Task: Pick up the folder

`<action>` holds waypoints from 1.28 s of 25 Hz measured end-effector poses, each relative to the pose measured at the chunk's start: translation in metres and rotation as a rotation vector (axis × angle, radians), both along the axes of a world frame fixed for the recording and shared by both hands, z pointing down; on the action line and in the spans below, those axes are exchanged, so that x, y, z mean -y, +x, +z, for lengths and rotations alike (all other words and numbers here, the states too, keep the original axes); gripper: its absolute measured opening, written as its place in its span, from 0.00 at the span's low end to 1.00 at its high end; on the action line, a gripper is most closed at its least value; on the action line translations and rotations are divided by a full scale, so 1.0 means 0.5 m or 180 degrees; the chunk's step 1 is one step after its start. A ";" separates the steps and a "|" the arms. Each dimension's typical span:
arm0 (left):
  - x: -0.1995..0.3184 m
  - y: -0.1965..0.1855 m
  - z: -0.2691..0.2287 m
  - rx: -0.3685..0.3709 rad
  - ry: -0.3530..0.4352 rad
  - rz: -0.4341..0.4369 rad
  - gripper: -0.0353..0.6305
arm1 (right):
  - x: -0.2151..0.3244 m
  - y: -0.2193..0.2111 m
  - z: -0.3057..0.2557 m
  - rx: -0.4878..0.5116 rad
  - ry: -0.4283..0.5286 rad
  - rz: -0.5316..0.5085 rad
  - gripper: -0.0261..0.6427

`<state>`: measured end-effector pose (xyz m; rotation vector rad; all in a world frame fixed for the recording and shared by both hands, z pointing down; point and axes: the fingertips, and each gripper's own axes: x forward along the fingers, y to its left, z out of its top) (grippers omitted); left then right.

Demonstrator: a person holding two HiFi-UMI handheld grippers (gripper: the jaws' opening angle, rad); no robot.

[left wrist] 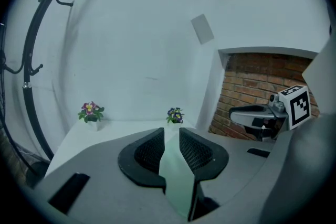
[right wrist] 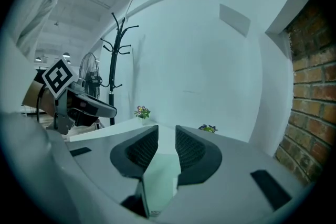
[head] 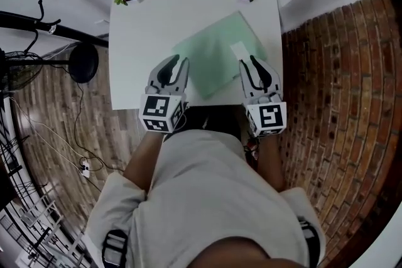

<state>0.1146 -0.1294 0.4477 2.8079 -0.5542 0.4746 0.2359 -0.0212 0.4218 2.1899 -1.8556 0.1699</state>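
Green folder [head: 217, 56] is lying flat and askew on the white table [head: 144, 28]. Left tool [head: 179, 61] is sitting at the folder's near-left edge. Right tool [head: 249, 61] is sitting over the folder's near-right corner, beside its white label [head: 240, 49]. Both tools' jaws are standing slightly apart and clamping nothing, with the folder showing green through each gap.
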 end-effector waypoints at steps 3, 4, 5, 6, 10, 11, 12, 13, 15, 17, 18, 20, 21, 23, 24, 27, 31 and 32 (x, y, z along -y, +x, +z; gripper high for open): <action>0.014 0.005 0.006 0.0009 -0.0016 -0.0122 0.20 | 0.020 0.022 0.011 0.0019 -0.0078 -0.0121 0.19; 0.022 0.006 0.009 0.0018 -0.0016 -0.0172 0.20 | 0.027 0.030 0.016 0.0020 -0.0103 -0.0175 0.19; 0.028 0.006 0.012 0.0036 -0.0018 -0.0224 0.20 | 0.034 0.037 0.020 0.0024 -0.0132 -0.0234 0.19; 0.034 0.006 0.016 0.0056 -0.0030 -0.0277 0.20 | 0.040 0.044 0.025 0.0029 -0.0167 -0.0294 0.19; 0.051 0.013 0.027 0.0057 -0.0132 -0.0486 0.20 | 0.058 0.081 0.047 0.0078 -0.0316 -0.0500 0.19; 0.054 0.015 0.031 0.0071 -0.0145 -0.0528 0.20 | 0.063 0.093 0.056 0.0094 -0.0353 -0.0533 0.20; 0.056 0.018 0.037 0.0098 -0.0153 -0.0564 0.20 | 0.066 0.105 0.067 0.0111 -0.0388 -0.0562 0.20; 0.057 0.019 0.044 0.0134 -0.0162 -0.0597 0.20 | 0.068 0.117 0.078 0.0131 -0.0424 -0.0590 0.20; 0.054 0.022 0.064 0.0219 -0.0213 -0.0663 0.20 | 0.070 0.137 0.101 0.0179 -0.0507 -0.0654 0.20; 0.047 0.023 0.091 0.0302 -0.0331 -0.0720 0.20 | 0.071 0.154 0.123 0.0202 -0.0602 -0.0734 0.20; 0.043 0.024 0.105 0.0342 -0.0403 -0.0745 0.20 | 0.073 0.162 0.133 0.0204 -0.0641 -0.0777 0.20; 0.033 0.024 0.131 0.0422 -0.0519 -0.0796 0.20 | 0.073 0.176 0.151 0.0200 -0.0716 -0.0865 0.20; 0.029 0.024 0.143 0.0465 -0.0557 -0.0828 0.20 | 0.073 0.184 0.160 0.0197 -0.0758 -0.0908 0.21; 0.023 0.020 0.170 0.0553 -0.0631 -0.0903 0.20 | 0.074 0.197 0.180 0.0203 -0.0843 -0.0990 0.21; 0.021 0.016 0.187 0.0591 -0.0690 -0.0948 0.20 | 0.076 0.203 0.190 0.0219 -0.0881 -0.1030 0.21; 0.010 0.001 0.240 0.0646 -0.0977 -0.1126 0.20 | 0.082 0.212 0.215 0.0307 -0.0989 -0.1165 0.22; -0.012 -0.010 0.286 0.0724 -0.1180 -0.1302 0.20 | 0.084 0.221 0.247 0.0391 -0.1124 -0.1351 0.23; -0.018 -0.010 0.296 0.0743 -0.1210 -0.1329 0.20 | 0.084 0.225 0.256 0.0411 -0.1164 -0.1388 0.23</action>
